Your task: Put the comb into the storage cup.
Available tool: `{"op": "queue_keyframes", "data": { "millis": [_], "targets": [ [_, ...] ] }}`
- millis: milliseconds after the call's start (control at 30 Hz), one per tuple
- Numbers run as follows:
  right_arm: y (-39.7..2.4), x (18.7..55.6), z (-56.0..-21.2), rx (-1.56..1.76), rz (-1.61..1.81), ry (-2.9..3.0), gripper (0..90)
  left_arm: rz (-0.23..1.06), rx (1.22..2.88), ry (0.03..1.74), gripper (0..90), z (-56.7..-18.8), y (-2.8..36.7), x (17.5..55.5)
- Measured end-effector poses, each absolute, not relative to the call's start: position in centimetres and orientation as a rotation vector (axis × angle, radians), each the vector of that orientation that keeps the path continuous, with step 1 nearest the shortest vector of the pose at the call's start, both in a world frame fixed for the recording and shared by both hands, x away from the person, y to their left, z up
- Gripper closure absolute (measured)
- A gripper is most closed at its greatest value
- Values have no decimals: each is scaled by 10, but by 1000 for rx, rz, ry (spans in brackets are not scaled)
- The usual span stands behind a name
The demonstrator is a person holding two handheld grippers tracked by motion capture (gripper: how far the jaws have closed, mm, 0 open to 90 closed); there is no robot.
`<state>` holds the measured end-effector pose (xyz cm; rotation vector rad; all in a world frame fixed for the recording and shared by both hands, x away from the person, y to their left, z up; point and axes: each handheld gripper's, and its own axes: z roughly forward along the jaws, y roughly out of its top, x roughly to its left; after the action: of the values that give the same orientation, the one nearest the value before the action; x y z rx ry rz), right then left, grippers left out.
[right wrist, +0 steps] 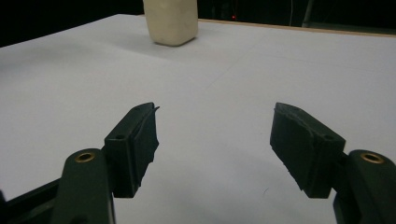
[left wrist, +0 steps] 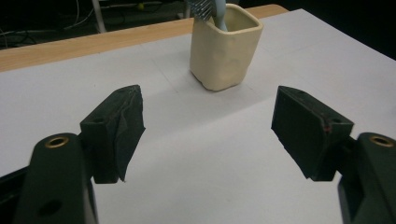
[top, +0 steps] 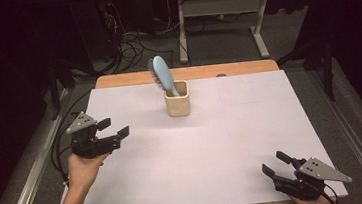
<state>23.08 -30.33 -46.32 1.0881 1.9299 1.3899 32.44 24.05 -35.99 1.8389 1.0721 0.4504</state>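
I have the hairbrush (top: 162, 74) standing handle-down in the cream cup (top: 177, 99), head leaning toward the table's (top: 271, 123) left edge, so the cup keeps it propped where jaws can take it. The cup sits near the middle of the far edge. My left tongs (top: 114, 128) hang by the left edge, released and empty, aimed at the cup, near it. My right tongs (top: 275, 165) rest at the near right corner, also spread and empty, well apart from it.

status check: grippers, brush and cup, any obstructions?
Left gripper open, empty. Right gripper open, empty. Hairbrush leaning in cream cup, untouched. Nothing in the way.
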Motion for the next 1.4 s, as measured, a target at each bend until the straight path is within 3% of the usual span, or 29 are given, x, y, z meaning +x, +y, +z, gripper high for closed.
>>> {"op": "queue_keyframes", "data": {
  "millis": [1400],
  "targets": [
    [-303, 231, -463, 1090, 1387, 1932, 326, 445, 1806, 1063, 247, -374, 251, 293]
  ]
}}
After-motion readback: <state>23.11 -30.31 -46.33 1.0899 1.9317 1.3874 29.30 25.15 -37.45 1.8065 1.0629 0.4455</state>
